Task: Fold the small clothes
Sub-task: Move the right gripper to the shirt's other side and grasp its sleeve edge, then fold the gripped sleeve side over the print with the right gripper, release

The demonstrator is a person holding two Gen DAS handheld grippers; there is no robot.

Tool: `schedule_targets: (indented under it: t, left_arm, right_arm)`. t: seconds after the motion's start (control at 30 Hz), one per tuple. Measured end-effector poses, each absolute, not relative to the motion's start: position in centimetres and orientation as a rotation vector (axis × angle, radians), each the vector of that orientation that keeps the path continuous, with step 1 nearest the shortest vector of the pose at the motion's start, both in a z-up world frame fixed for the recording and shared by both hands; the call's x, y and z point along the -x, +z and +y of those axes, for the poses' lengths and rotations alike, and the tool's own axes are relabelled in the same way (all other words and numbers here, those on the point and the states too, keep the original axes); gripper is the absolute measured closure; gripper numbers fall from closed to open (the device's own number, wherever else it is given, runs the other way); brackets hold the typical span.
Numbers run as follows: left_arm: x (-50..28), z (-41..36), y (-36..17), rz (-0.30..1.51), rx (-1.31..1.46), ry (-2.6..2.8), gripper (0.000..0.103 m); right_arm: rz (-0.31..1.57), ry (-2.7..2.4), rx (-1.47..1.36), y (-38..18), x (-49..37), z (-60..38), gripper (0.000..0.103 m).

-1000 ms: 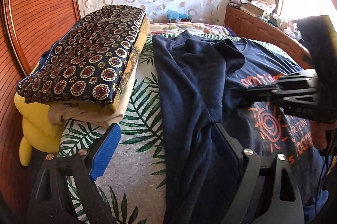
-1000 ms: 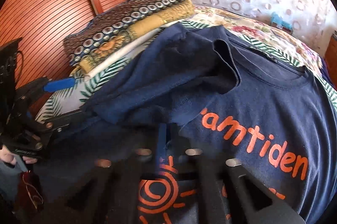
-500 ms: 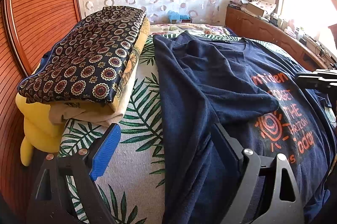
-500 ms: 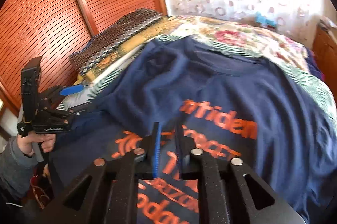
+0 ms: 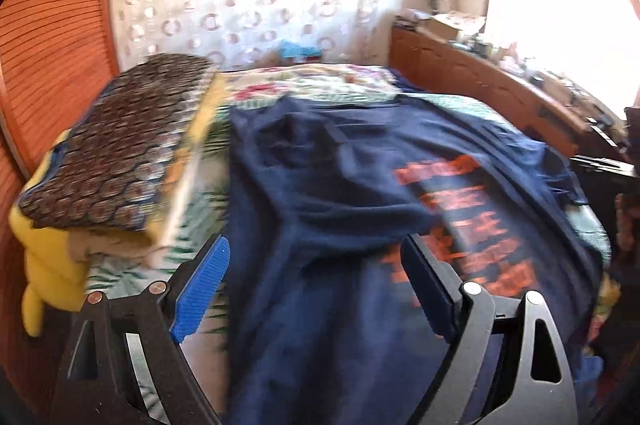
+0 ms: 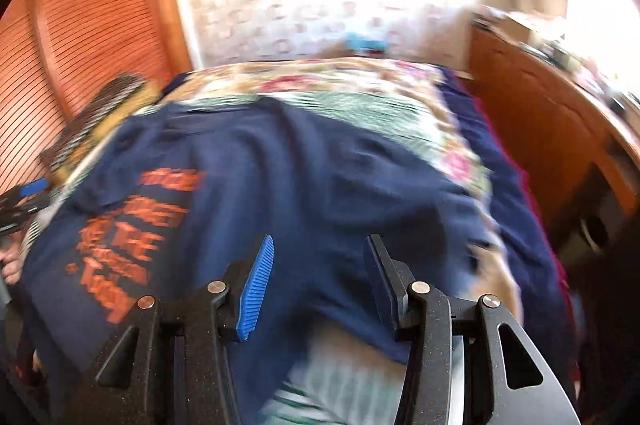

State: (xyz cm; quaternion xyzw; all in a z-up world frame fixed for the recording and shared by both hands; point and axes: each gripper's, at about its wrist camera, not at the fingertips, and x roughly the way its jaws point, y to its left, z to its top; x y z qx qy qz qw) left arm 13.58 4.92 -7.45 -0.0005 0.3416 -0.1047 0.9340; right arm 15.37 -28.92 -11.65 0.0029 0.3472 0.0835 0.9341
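Note:
A navy T-shirt [image 5: 340, 185] with orange print lies face up on the bed, its left side folded inward over the chest. My left gripper [image 5: 316, 285] hovers open above the shirt's lower left part, its blue pad and dark pad far apart with nothing gripped. In the right wrist view the same shirt [image 6: 320, 185] spreads below my right gripper [image 6: 318, 277]. Its jaws are opening, with nothing between them, above the shirt's right hem. The left gripper [image 6: 20, 201] shows at the left edge. The right gripper [image 5: 600, 165] is a dark shape at the far right.
A stack of folded clothes [image 5: 120, 153] with a patterned cloth on top sits on the bed's left side, over something yellow [image 5: 48, 265]. A slatted wooden wardrobe [image 5: 52, 45] stands left. A cluttered wooden dresser [image 6: 540, 113] runs along the right. The floral bedspread [image 6: 360, 81] shows beyond the shirt.
My right gripper let go of the shirt's folded-over left side, swung away to the shirt's right side and opened. The left gripper drew back a little and stayed open.

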Motion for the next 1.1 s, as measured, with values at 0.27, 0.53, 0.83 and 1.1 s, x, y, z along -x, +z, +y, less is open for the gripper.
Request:
schedule_targets:
  t: [0.27,0.53,0.83,1.1]
  left_arm:
    - [-15.3,-2.2,-8.9,0.762,-0.085,-0.327,0.015]
    - [-16.3,-6.1,-11.6,0.865,-0.191,-0.362,0.015]
    - [-16.4,-6.3,-12.4,0.891,-0.183,-0.367,0.013]
    - [-16.5,-6.3,-12.5,0.89,-0.18,-0.364,0.013]
  right_arm:
    - [0.771,0.101,-0.124,-13.6,-15.8,-33.1,0.054]
    - [0.778,0.122,-0.153,-12.8,-16.3,-34.9,0.054]
    - [0.782,0.158,-0.089,-14.1,-17.0,-34.3,0.098]
    - [0.63,0.181,-0.069,-9.6,-17.1,-32.8,0.1]
